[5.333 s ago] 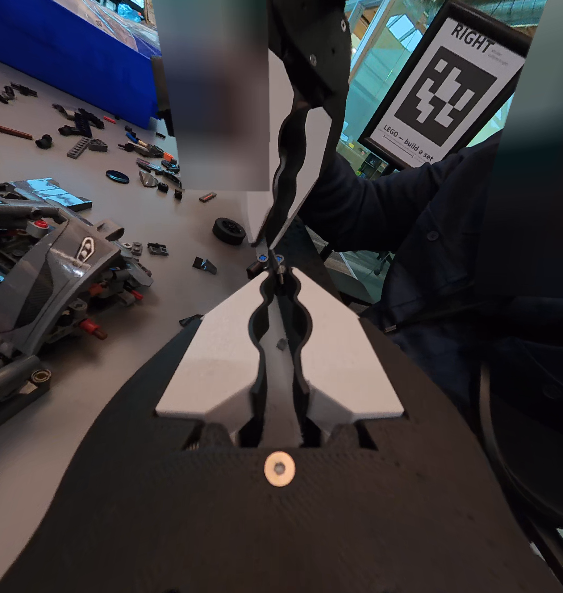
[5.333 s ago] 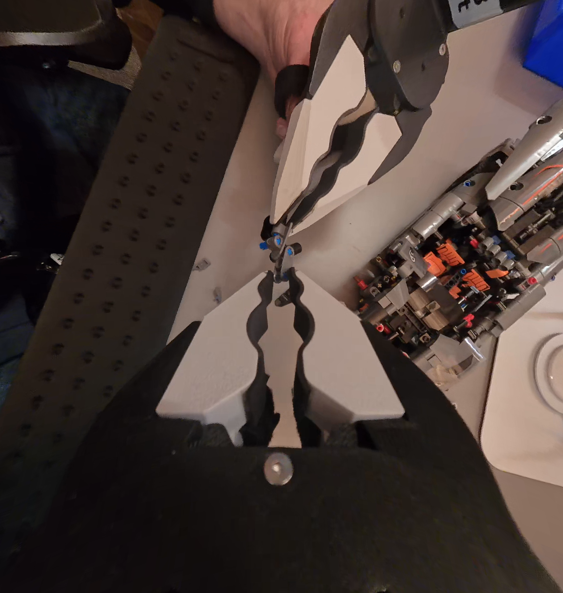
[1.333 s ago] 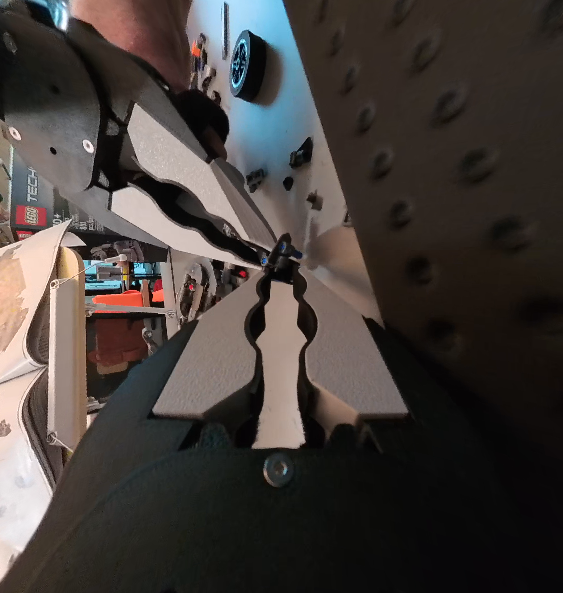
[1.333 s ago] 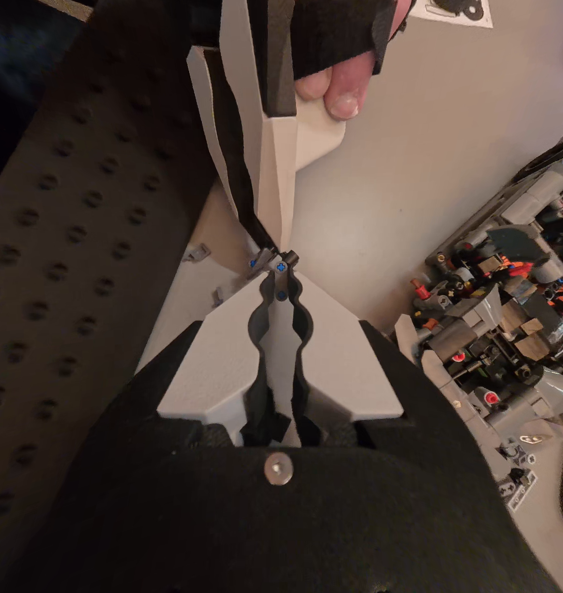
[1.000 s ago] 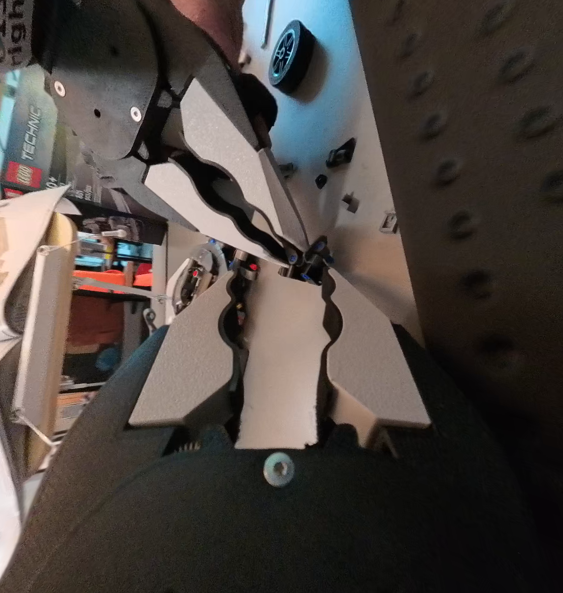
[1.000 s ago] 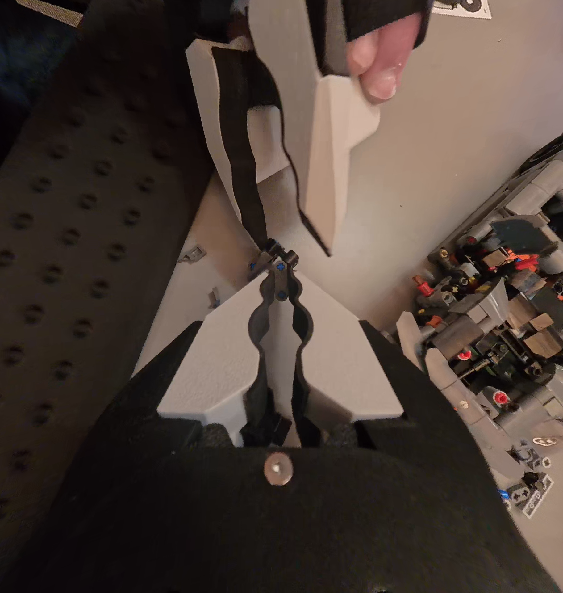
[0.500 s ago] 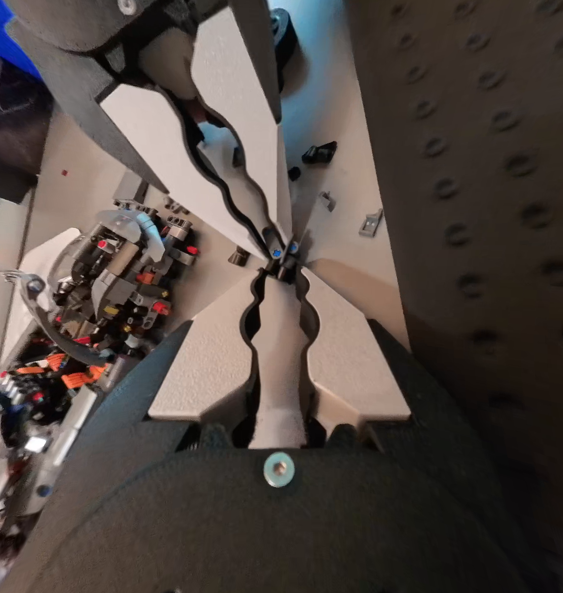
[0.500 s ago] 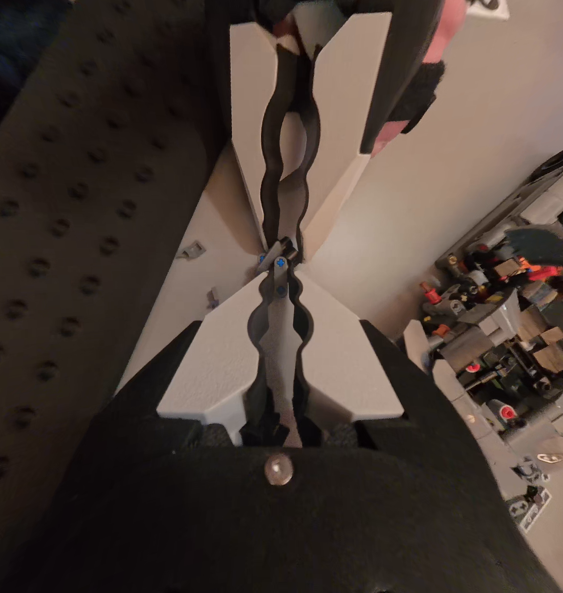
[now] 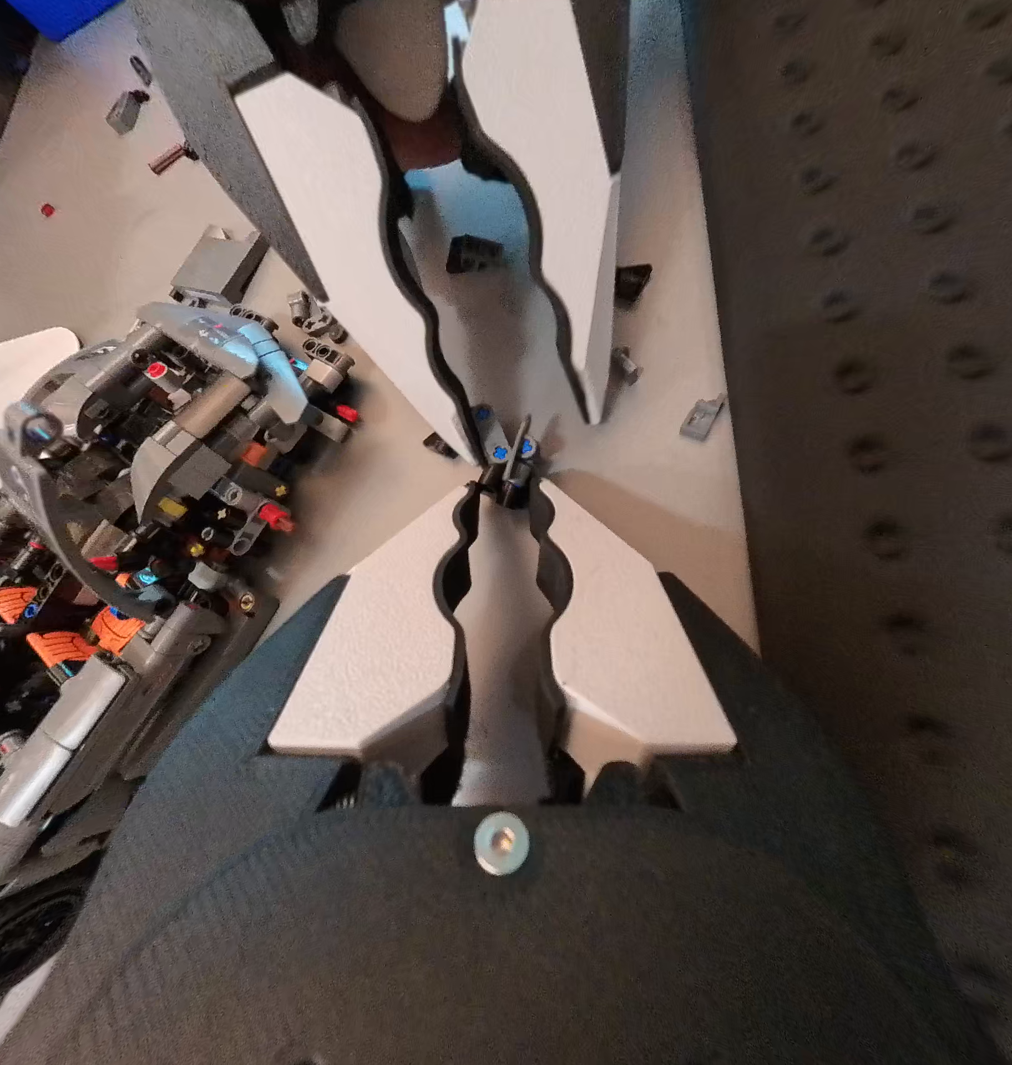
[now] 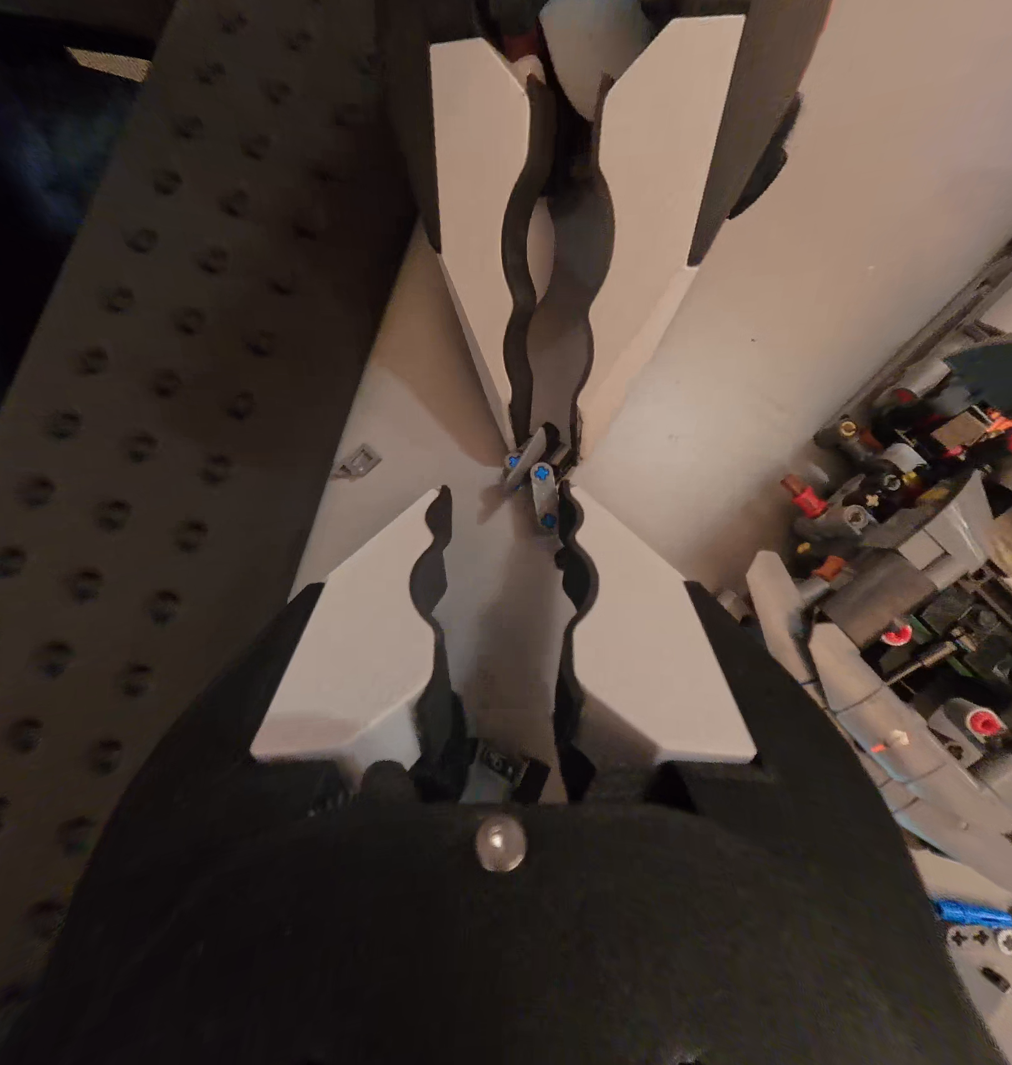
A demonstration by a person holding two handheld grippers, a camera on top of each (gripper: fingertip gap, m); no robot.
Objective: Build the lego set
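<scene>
L gripper (image 9: 506, 490) clamps lego piece (image 10: 535, 475); R gripper (image 10: 506, 501) jaws apart.

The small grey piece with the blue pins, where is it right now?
The small grey piece with blue pins sits mid-frame in both wrist views, pinched by the left gripper and beside the open right gripper, above the table.
</scene>
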